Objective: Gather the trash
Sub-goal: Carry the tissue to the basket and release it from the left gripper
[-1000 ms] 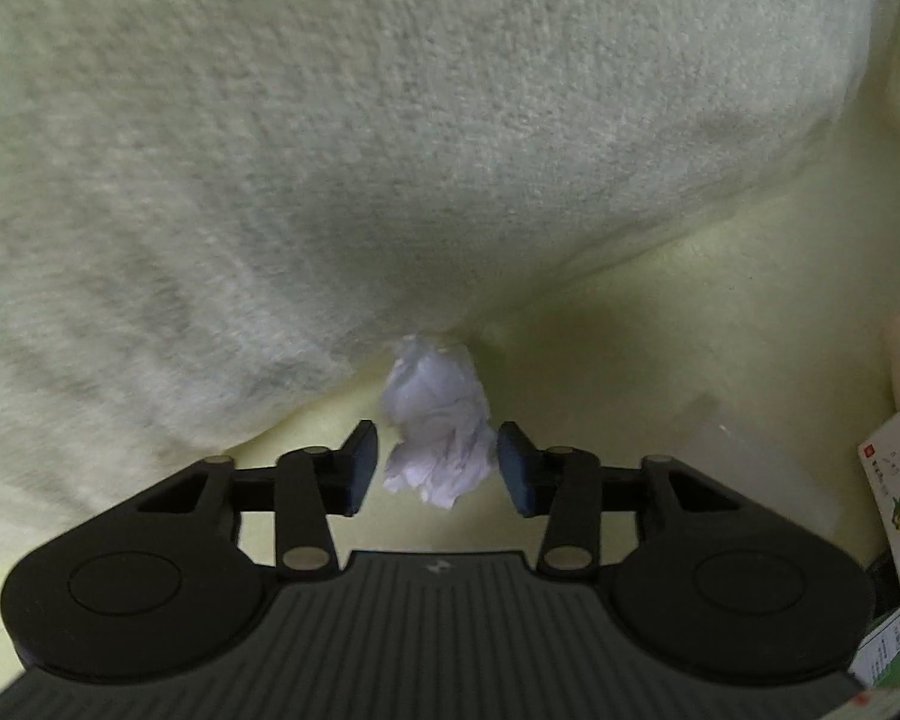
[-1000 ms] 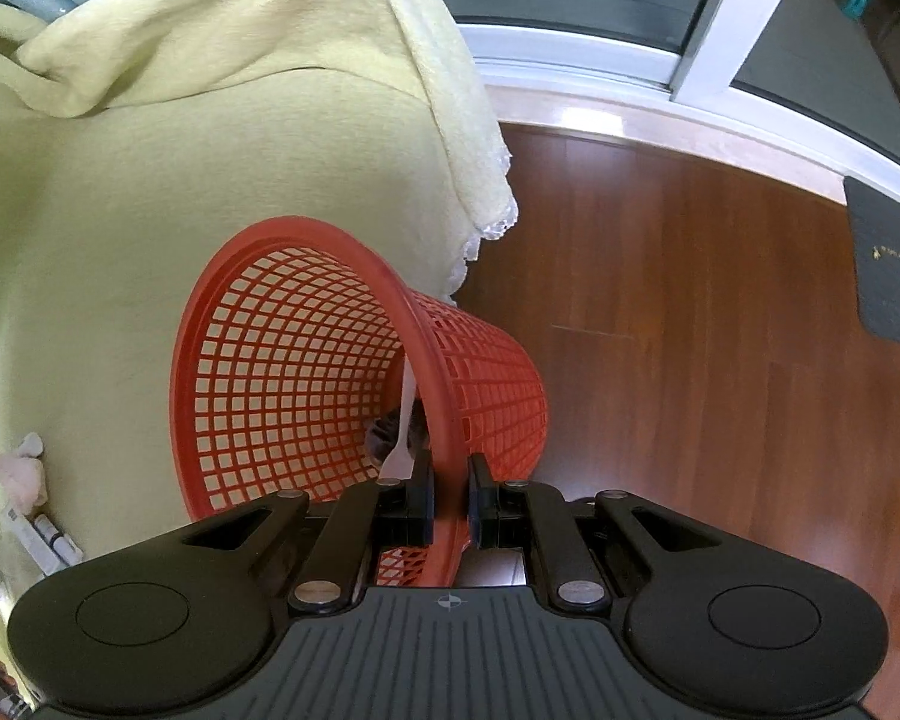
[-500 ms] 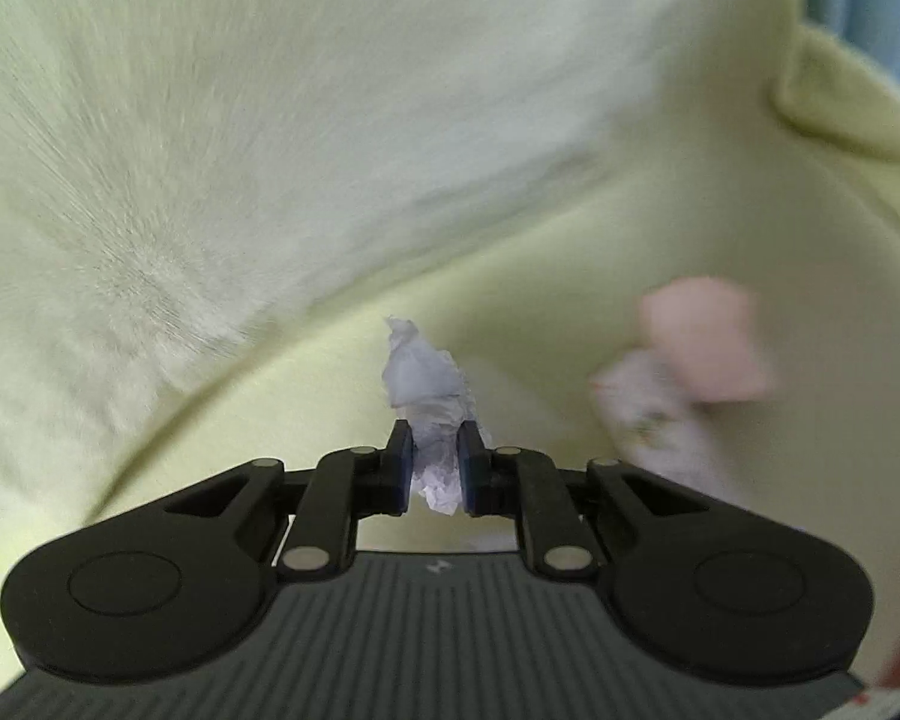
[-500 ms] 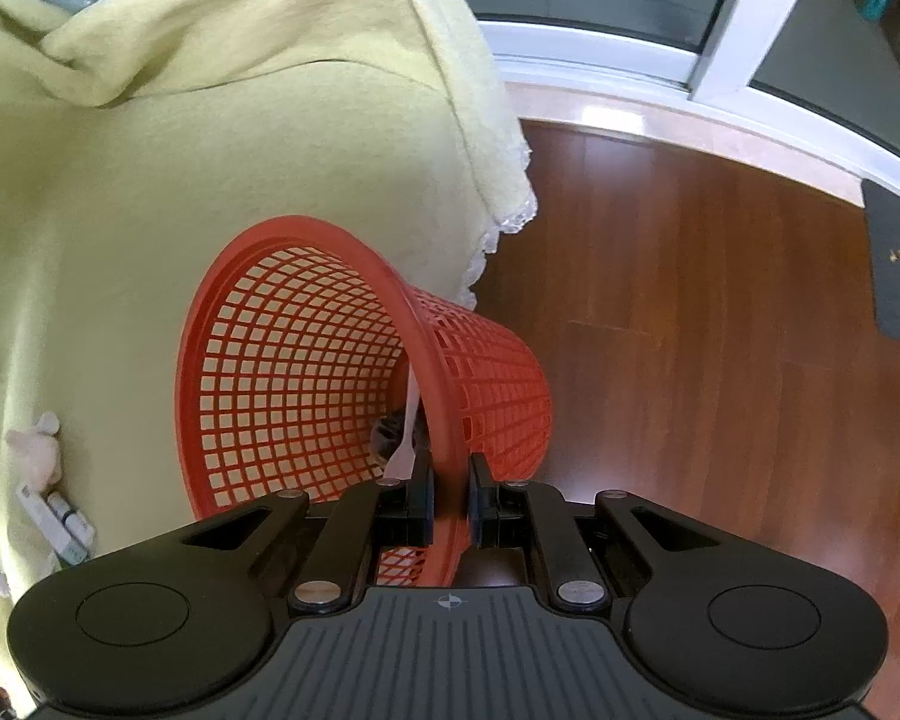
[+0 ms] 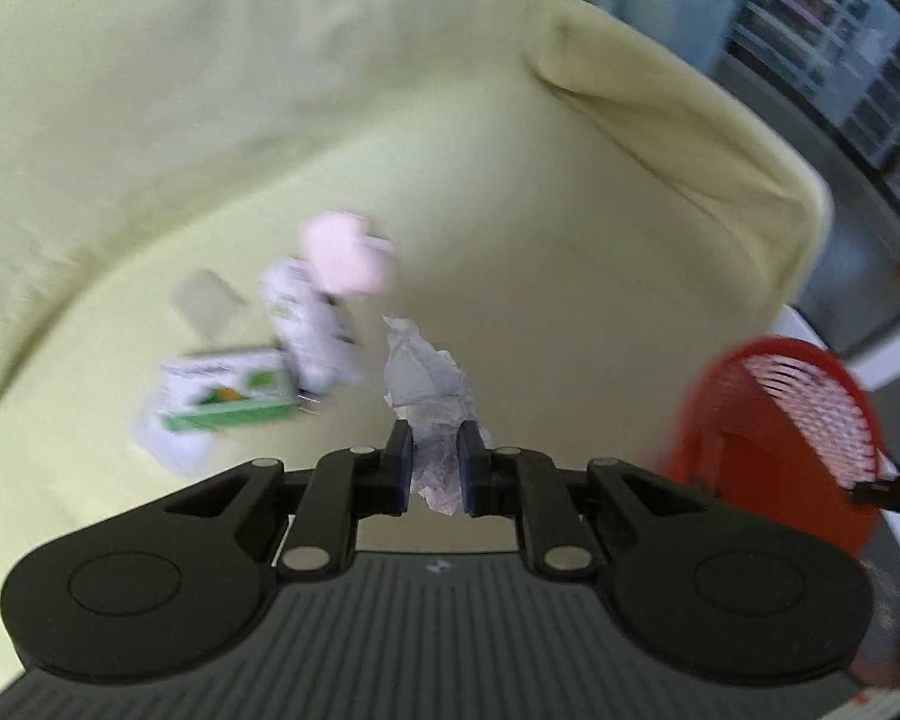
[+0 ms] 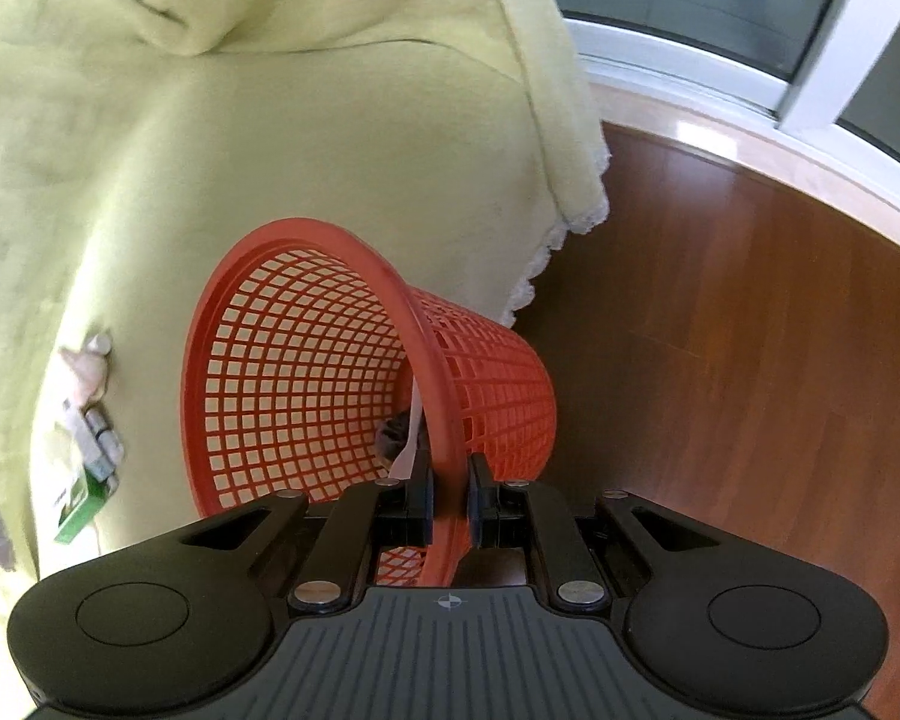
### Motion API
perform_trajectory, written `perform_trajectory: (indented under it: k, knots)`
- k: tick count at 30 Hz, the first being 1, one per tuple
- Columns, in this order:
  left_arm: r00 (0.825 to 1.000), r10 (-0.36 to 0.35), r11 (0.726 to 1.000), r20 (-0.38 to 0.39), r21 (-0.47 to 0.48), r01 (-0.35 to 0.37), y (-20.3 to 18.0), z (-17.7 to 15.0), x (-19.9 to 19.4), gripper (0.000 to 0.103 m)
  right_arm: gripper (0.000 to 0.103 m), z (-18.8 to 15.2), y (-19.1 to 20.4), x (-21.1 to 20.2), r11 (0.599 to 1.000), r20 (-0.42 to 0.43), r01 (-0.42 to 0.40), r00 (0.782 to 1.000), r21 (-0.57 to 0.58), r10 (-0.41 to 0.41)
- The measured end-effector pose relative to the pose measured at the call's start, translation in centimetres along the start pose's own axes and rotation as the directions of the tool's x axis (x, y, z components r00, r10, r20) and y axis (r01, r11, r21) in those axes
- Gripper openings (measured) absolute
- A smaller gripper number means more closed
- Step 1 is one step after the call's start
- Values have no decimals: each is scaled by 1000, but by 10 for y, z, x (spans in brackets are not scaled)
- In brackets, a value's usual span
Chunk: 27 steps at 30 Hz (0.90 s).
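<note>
Left wrist view: a crumpled tissue (image 5: 429, 414) is being pinched by the nearly closed left gripper (image 5: 432, 468) above the sofa cover (image 5: 510, 180). Right wrist view: the red basket (image 6: 306, 372) is being gripped at its rim by the right gripper (image 6: 450, 501), so carrying across and releasing is likely being called for.

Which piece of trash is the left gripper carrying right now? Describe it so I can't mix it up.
Over the yellow-green sofa cover, find the left gripper. The crumpled white tissue is pinched between its pads. Unlike the pink wad and green-printed box lying behind, it is plain white and off the cover.
</note>
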<state>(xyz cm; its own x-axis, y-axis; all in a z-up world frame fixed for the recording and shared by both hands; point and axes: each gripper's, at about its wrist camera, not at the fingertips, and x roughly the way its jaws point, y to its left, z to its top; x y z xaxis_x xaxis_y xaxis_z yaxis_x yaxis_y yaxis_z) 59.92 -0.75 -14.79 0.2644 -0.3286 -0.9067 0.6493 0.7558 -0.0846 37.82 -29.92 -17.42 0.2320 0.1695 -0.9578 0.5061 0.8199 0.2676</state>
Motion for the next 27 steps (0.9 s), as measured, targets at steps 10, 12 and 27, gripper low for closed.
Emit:
perform_trajectory:
  k: [10, 12, 27]
  knots:
    - [978, -166, 982, -128, 66, 176, -134, -18, 9, 12, 7, -9, 0, -3, 994, -17, -66, 998, -89, 65]
    - [972, -187, 977, -144, 75, 200, -152, -21, 12, 12, 7, -11, 1, -3, 992, -15, -71, 997, -106, 70]
    - [961, -214, 959, -173, 148, 241, -205, -32, 17, 27, 7, -16, -8, -7, 986, -32, -126, 992, -108, 123]
